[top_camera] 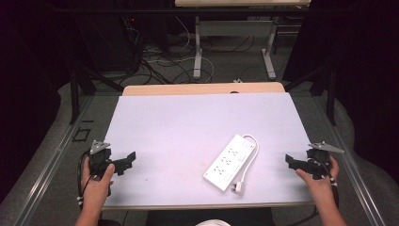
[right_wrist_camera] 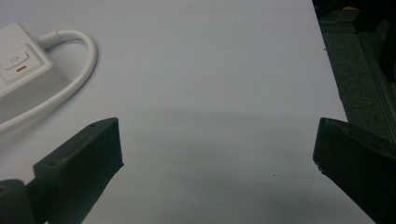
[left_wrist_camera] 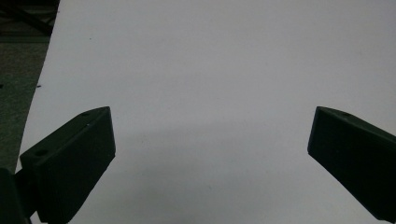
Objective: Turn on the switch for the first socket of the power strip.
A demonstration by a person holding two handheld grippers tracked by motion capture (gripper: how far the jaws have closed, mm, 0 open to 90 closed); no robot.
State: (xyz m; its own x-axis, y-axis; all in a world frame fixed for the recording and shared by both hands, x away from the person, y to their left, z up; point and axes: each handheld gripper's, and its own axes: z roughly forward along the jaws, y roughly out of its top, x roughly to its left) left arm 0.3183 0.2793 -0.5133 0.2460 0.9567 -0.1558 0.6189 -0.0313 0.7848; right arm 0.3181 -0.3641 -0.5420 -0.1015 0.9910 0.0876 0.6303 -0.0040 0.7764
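Observation:
A white power strip (top_camera: 230,161) lies diagonally on the white table sheet (top_camera: 188,127), right of centre, its white cable (top_camera: 253,141) looping round to a plug (top_camera: 238,188) near the front edge. The strip's switch end (right_wrist_camera: 18,58) and the cable (right_wrist_camera: 70,74) appear at the upper left of the right gripper view. My left gripper (top_camera: 127,160) is held at the front left of the table, open, with nothing between its jaws (left_wrist_camera: 210,149). My right gripper (top_camera: 291,161) is held at the front right edge, open and empty (right_wrist_camera: 217,158), to the right of the strip.
The wooden table edge (top_camera: 202,88) shows beyond the sheet. Metal rails (top_camera: 51,160) run along both sides of the table. Cables and desk legs (top_camera: 197,52) stand on the floor behind. Dark curtains close off both sides.

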